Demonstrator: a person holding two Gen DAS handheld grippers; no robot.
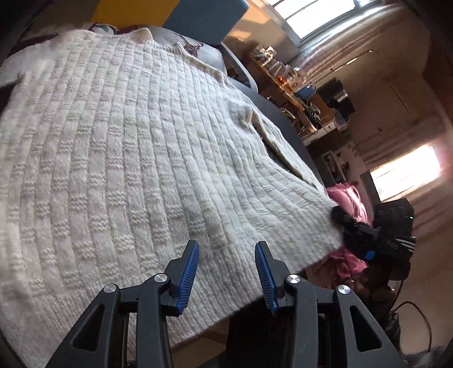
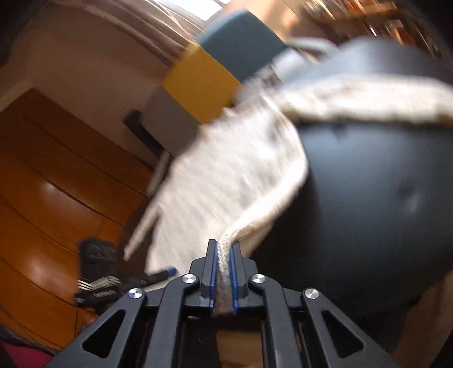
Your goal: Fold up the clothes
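A cream knitted sweater lies spread flat over a dark round table, its hem hanging over the near edge. My left gripper hovers open just above that hem, nothing between its blue pads. In the right wrist view my right gripper is shut on a bunched edge of the sweater, which rises from the dark table in a blurred, lifted fold. The left wrist view shows the right gripper as a dark shape at the sweater's right corner.
Yellow and blue cushions and a deer-print pillow lie behind the table. Pink clothes sit piled to the right beside a black bag. A cluttered shelf lines the wall. The floor is wooden.
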